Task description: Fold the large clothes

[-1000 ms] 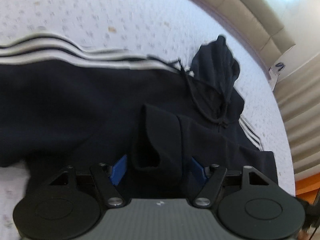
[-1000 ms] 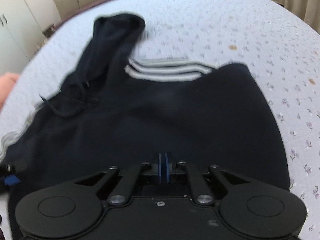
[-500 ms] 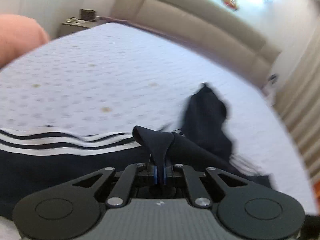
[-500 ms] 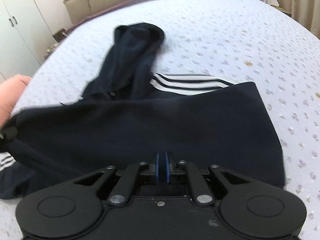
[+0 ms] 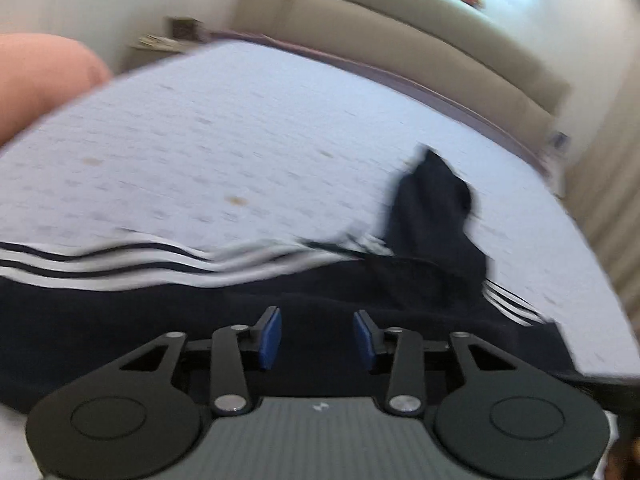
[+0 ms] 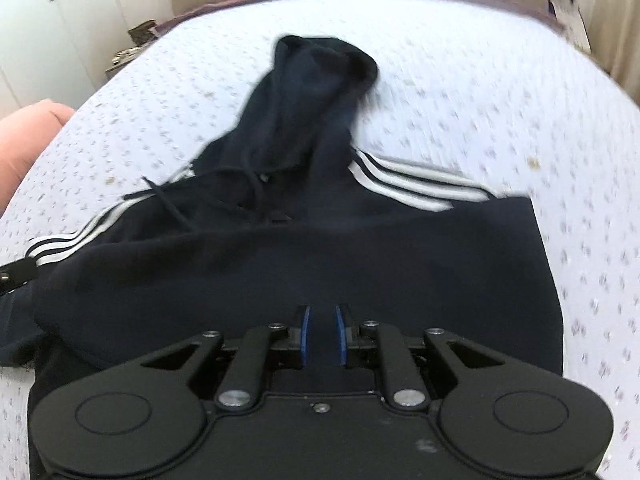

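A dark navy hoodie (image 6: 360, 264) with white sleeve stripes (image 6: 404, 186) lies on the bed, its hood (image 6: 316, 92) pointing toward the headboard. It also shows in the left wrist view (image 5: 120, 320), where the hood (image 5: 432, 208) lies at the right. My left gripper (image 5: 317, 340) is open and empty just above the dark fabric. My right gripper (image 6: 321, 334) is slightly open over the hoodie's body, with nothing visibly between its blue pads (image 6: 305, 336).
The bed (image 5: 240, 140) has a white sheet with small printed specks. A beige padded headboard (image 5: 420, 36) runs along the far side. A nightstand (image 6: 136, 40) and white wardrobe doors (image 6: 44, 28) stand at the left. A pink shape, perhaps skin (image 5: 36, 80), fills the left edge.
My left gripper was shut on a fold of the hoodie and has opened, letting it go. My right gripper has opened a little. The hoodie now lies flatter.
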### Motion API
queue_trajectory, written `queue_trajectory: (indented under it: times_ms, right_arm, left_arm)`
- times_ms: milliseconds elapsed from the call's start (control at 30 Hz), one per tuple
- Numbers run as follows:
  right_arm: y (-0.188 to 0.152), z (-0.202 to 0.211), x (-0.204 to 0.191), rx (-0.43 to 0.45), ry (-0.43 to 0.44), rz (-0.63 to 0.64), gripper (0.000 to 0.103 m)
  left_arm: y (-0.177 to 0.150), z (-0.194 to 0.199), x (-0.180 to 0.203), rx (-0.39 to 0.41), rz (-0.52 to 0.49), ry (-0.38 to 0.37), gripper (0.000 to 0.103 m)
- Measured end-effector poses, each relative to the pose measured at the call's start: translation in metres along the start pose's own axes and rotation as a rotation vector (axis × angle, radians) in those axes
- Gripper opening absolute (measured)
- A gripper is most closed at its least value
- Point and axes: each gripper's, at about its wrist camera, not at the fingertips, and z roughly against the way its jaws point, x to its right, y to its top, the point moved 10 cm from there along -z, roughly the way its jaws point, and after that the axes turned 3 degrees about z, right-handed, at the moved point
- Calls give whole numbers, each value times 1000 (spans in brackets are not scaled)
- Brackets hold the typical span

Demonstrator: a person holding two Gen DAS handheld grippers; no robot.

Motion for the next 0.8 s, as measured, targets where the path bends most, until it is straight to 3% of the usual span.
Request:
queue_trajectory:
  times_ms: [100,167,200,333,433,467,500,567,633,733,800]
  right_arm:
    - [-16,-26,-14,-89,-23,21,16]
    - [-32,-50,-18,-184,-54,24,16]
    - [-32,-51,-19,-175,-62,31,16]
    - [-29,-53,-20,-202,-59,29,16]
    - [-29,-54,-18,-214,-42,36,16]
    - [-29,-54,-18,-215,-38,43,16]
    - [-30,-55,-19,-214,-38,50,16]
    - [-29,-56,-21,-212,-43,74,17]
    - [-29,-55,-23,-209,-51,93,17]
    - [-30,-55,-26,-201,-60,100,18]
    - [-30,-55,-27,-199,-66,108,18]
  left_arm:
    - [-27,-43,3,-134,67,-33,23]
    - [-47,-73,-13,-213,106,-4,8]
    - [-48,-76,-16,-184,91,-11,6]
    - [-44,-63,-31,-174,184,-52,6]
    - [-36,-21,-47,-111,215,-48,9]
    - [-31,-4,-63,-84,251,-37,14]
    - [-25,12,-82,-54,281,-2,19]
    - [-18,48,-135,16,336,136,40]
    - [-11,81,-191,90,390,275,44]
    - [-5,123,-277,176,517,475,59]
    - [-4,143,-331,222,599,572,66]
